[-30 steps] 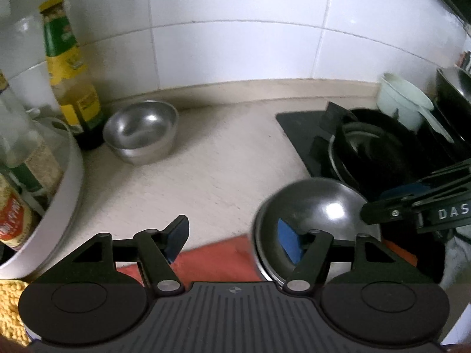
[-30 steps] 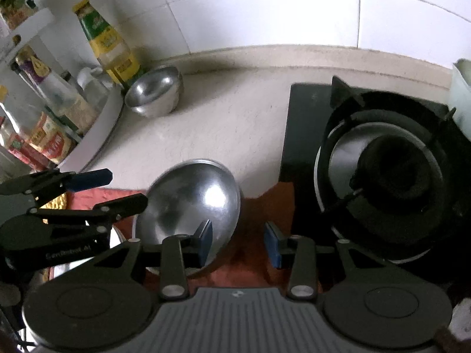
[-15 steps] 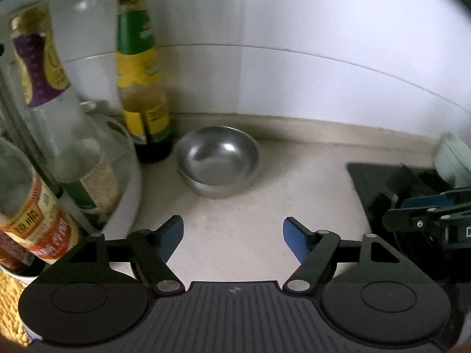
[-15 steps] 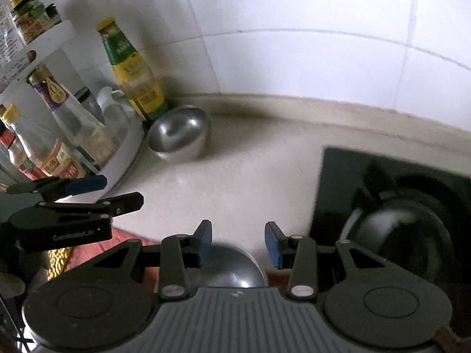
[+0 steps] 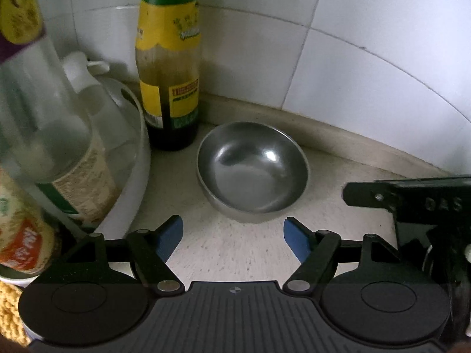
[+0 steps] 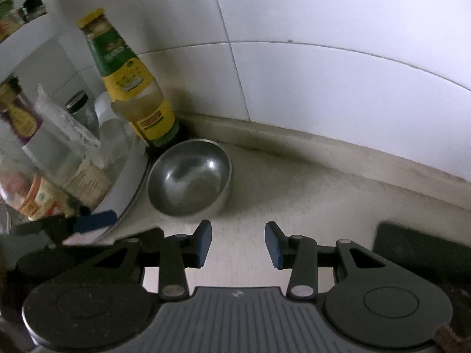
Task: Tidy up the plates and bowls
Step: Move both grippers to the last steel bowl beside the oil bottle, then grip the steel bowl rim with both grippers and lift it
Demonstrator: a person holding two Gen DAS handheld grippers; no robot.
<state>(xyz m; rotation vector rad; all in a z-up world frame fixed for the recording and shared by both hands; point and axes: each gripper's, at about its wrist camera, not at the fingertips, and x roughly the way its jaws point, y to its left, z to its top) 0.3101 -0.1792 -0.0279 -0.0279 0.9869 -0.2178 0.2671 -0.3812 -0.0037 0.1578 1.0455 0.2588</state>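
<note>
The left claw (image 5: 232, 236) stands wide with nothing between its blue pads (image 5: 172, 235), its jaws having just been opening. It points steeply down at the pale speckled worktop (image 5: 235, 253). Just beyond the pads sits the steel bowl (image 5: 253, 170): round, upright, empty, brushed grey inside with a few bright glints on its wall (a plain rim, no marks). The right claw (image 6: 238, 242) is narrower, its pads apart and holding nothing, tilted down over bare worktop with the bowl ahead and to its left. From the left wrist view, the right claw's black side enters at the right edge, with pale letters reading "DAS".

The bowl rests in the corner, near the tiled wall (image 5: 353, 73), just beside a tall sauce bottle (image 5: 169, 88) with a green neck and yellow label; a small red strip on it carries writing too small to read. Left of the bowl curves a white round rack (image 5: 135, 182) holding more bottles, their labels blurred. A dark stove edge (image 6: 418, 253) shows at the right in the right wrist view.
</note>
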